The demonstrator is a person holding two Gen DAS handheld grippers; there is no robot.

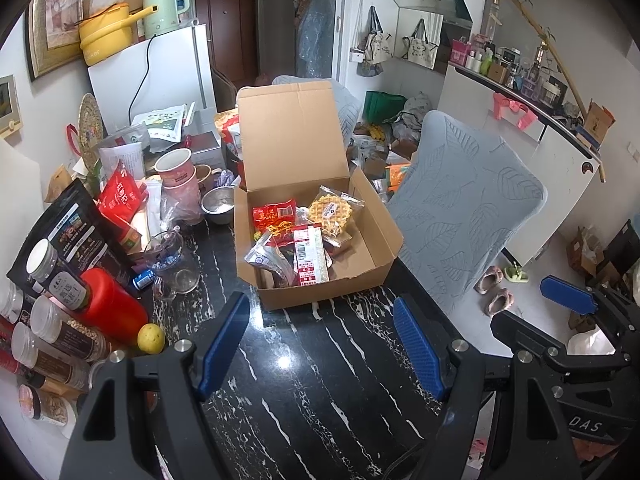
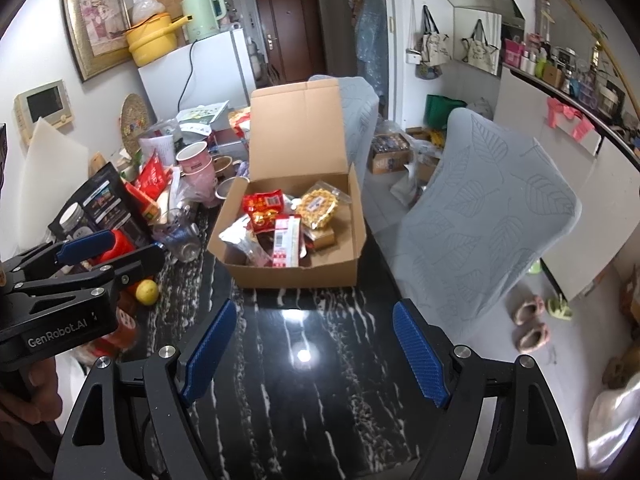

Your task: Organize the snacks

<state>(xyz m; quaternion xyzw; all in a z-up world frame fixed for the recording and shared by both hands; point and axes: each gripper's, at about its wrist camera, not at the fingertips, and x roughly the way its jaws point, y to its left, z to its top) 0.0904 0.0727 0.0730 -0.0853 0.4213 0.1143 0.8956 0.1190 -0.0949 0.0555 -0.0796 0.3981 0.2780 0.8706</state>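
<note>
Hovering, both sets of jaws wide, empty; waffle pack [image 1: 333,216] in cardboard box [image 1: 372,256]: light, crinkly, brittle. Pinch the edge seam.

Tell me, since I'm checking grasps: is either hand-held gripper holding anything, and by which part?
Nothing is held. The left hand-held gripper and right hand-held gripper are both open over the table.

A dark brown wooden door [image 2: 295,30] stands top centre, a white fridge [image 2: 200,76] at upper left, grey leaf-patterned chair [image 2: 496,216] at right.
</note>
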